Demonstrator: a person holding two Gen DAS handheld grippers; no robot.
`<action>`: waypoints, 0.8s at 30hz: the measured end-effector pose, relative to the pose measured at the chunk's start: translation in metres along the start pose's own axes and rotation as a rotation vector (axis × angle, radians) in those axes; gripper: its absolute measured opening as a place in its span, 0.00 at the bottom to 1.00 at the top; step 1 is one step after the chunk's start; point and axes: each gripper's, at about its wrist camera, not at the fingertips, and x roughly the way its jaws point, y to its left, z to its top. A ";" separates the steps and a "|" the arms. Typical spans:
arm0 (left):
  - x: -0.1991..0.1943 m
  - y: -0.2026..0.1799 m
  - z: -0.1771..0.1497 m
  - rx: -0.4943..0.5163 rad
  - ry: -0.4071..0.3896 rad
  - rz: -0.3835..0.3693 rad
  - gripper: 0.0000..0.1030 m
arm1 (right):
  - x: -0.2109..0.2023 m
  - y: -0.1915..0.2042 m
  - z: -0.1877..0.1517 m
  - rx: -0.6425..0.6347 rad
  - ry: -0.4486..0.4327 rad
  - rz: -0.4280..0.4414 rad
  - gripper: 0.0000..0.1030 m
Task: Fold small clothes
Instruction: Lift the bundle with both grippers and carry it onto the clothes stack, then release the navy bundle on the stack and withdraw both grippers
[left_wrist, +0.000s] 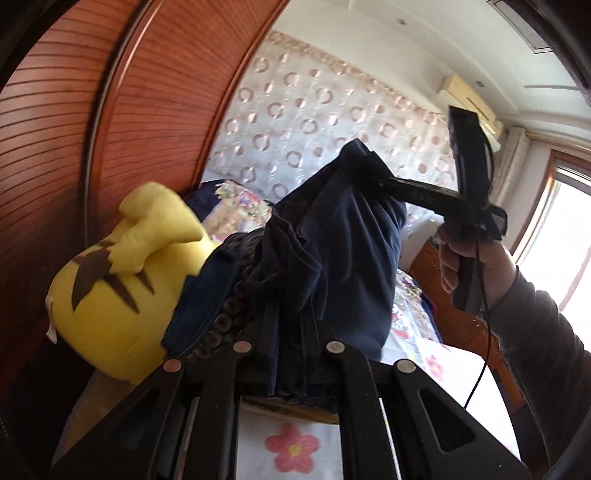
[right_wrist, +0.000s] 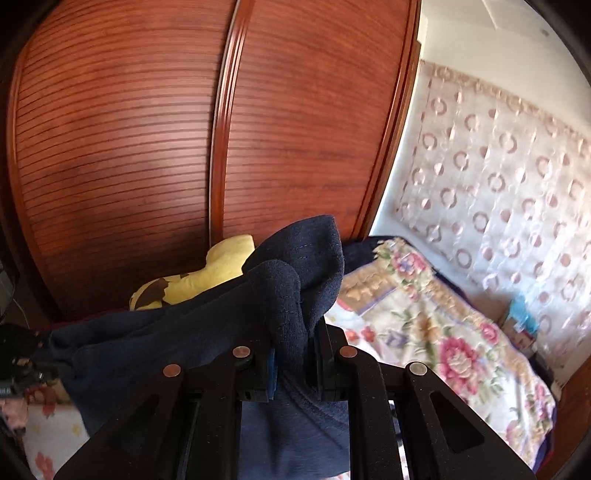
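A dark navy garment (left_wrist: 332, 243) hangs in the air, stretched between both grippers above the bed. My left gripper (left_wrist: 286, 332) is shut on one bunched edge of it. My right gripper (right_wrist: 291, 350) is shut on another bunched edge of the same navy garment (right_wrist: 291, 280). In the left wrist view the right gripper (left_wrist: 373, 181) shows at the upper right, held by a hand, its fingers pinching the cloth's top corner. In the right wrist view the left gripper (right_wrist: 22, 354) shows at the far left edge, with the cloth running to it.
A yellow plush toy (left_wrist: 122, 284) with brown marks lies against the red-brown slatted wardrobe (right_wrist: 147, 129). A floral quilt (right_wrist: 443, 332) covers the bed, with a flowered sheet (left_wrist: 295, 446) below. A patterned curtain (right_wrist: 517, 177) hangs behind, and a window (left_wrist: 565, 236) is at right.
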 end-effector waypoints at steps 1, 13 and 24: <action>0.004 0.004 -0.003 -0.003 0.006 0.009 0.09 | 0.010 -0.002 0.001 0.012 0.011 0.005 0.15; -0.012 0.008 -0.016 -0.002 0.040 0.085 0.10 | -0.011 0.006 -0.011 0.154 0.007 -0.021 0.32; -0.037 -0.041 -0.019 0.221 0.080 0.083 0.36 | 0.012 0.006 -0.077 0.307 0.105 -0.014 0.32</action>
